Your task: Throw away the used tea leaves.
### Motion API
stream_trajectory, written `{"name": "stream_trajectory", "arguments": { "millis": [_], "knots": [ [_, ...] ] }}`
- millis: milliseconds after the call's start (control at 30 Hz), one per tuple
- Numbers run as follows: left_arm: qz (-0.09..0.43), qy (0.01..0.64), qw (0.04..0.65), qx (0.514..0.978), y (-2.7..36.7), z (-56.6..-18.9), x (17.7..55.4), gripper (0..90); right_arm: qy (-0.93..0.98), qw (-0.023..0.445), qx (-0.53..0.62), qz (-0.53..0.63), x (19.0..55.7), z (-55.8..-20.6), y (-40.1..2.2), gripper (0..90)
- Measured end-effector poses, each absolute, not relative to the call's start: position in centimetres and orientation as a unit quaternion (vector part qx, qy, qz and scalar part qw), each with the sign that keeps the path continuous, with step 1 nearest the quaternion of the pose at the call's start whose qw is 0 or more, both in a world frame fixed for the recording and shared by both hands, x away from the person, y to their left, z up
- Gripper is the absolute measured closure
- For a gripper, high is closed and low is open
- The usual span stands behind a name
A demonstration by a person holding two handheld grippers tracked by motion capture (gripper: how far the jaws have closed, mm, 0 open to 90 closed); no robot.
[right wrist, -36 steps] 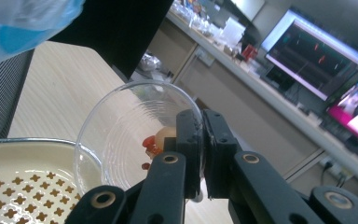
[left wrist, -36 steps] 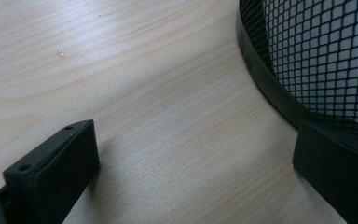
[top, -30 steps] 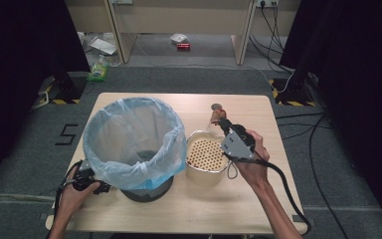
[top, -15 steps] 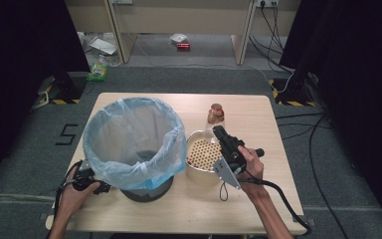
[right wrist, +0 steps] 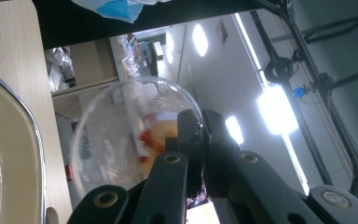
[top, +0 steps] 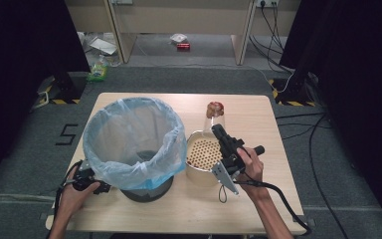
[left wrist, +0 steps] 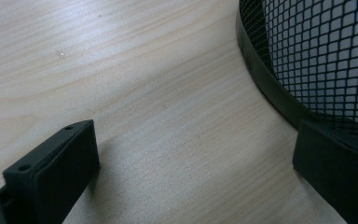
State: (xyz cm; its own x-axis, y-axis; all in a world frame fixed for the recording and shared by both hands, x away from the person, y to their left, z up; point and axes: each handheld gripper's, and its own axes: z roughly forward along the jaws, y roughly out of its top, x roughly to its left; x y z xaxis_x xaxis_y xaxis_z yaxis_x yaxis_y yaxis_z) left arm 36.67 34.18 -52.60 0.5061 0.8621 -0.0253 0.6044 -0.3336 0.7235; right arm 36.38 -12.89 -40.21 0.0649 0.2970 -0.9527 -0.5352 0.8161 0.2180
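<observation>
A clear plastic cup (top: 214, 117) with something red and orange inside stands tipped at upper centre of the high view, its rim at the beige perforated bowl (top: 199, 160). The right gripper view shows what the overhead camera cannot: the right gripper (right wrist: 200, 135) has its jaws pinched together on the cup's (right wrist: 126, 140) wall. The left gripper (left wrist: 191, 154), at lower left of the table (top: 258, 124), has its jaws spread wide, one against the black mesh base of the bin (left wrist: 317, 60), whose blue liner (top: 134, 134) billows above.
</observation>
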Motion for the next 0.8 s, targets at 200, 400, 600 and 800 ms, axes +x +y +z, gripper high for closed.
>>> {"name": "stream_trajectory", "arguments": {
  "millis": [200, 400, 600, 800],
  "knots": [
    [0.186, 0.461, 0.347, 0.795, 34.2, -52.6, 36.7, 0.0, 0.614, 0.731, -0.11, 0.278, 36.7, -39.9, -12.2, 87.9],
    [0.185, 0.461, 0.347, 0.795, 34.2, -52.6, 36.7, 0.0, 0.603, 0.744, -0.137, 0.254, 36.6, -40.8, -11.3, 88.2],
    [0.186, 0.461, 0.347, 0.795, 34.2, -52.6, 36.7, 0.0, 0.605, 0.746, -0.15, 0.234, 37.5, -41.3, -11.1, 88.1],
    [0.186, 0.461, 0.347, 0.795, 34.2, -52.6, 36.7, 0.0, 0.595, 0.755, -0.159, 0.225, 36.9, -41.5, -11.4, 88.1]
  ]
}}
